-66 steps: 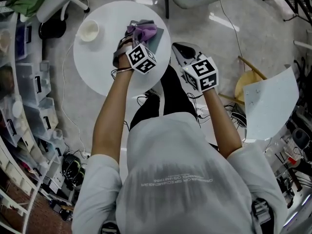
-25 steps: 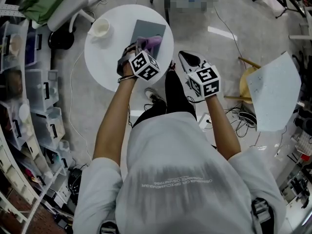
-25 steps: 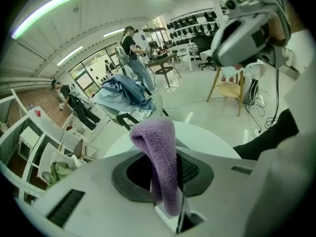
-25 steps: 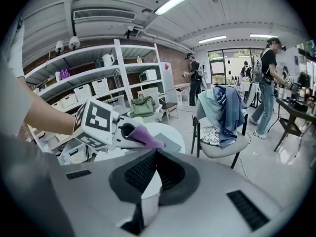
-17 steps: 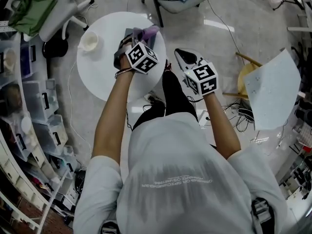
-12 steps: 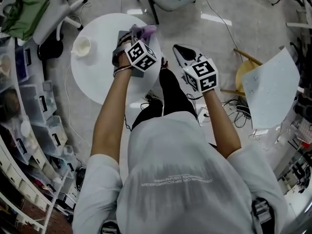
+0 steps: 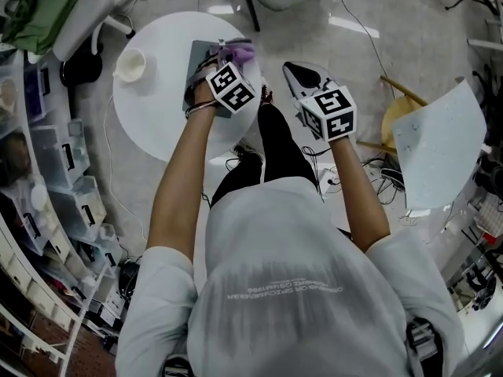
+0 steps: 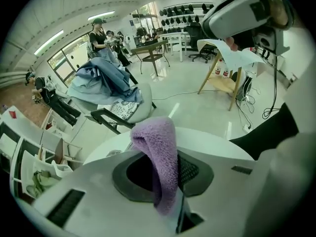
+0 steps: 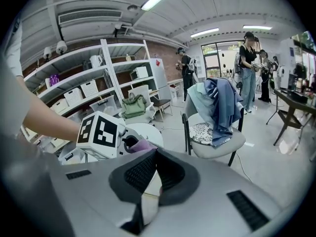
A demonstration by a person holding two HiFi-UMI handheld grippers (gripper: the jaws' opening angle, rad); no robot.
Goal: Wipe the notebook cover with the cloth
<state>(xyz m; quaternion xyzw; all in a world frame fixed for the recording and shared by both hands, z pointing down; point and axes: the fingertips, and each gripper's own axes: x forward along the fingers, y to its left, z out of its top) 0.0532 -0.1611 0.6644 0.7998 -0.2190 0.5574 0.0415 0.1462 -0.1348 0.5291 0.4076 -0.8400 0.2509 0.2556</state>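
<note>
A grey notebook (image 7: 200, 63) lies on the round white table (image 7: 153, 108) in the head view. My left gripper (image 7: 225, 55) is over the notebook's right part, shut on a purple cloth (image 7: 240, 51) that rests on the cover. In the left gripper view the cloth (image 8: 160, 162) hangs pinched between the jaws of the left gripper (image 8: 168, 186), above the table (image 8: 212, 142). My right gripper (image 7: 299, 72) hangs off the table's right edge over the floor. Its jaws (image 9: 150, 174) are shut with nothing between them. The right gripper view shows the left gripper's marker cube (image 9: 101, 131) and the cloth (image 9: 143, 144).
A white cup (image 7: 130, 64) stands on the table left of the notebook. A chair draped with clothes (image 9: 217, 117) is beyond the table. Shelves with storage bins (image 7: 47, 155) line the left. A white sheet (image 7: 436, 151) and a wooden stool (image 7: 397, 124) are on the right.
The left gripper has slid the cloth over the notebook, from its near right part toward its far right corner. The right gripper has stayed beside the table, shut.
</note>
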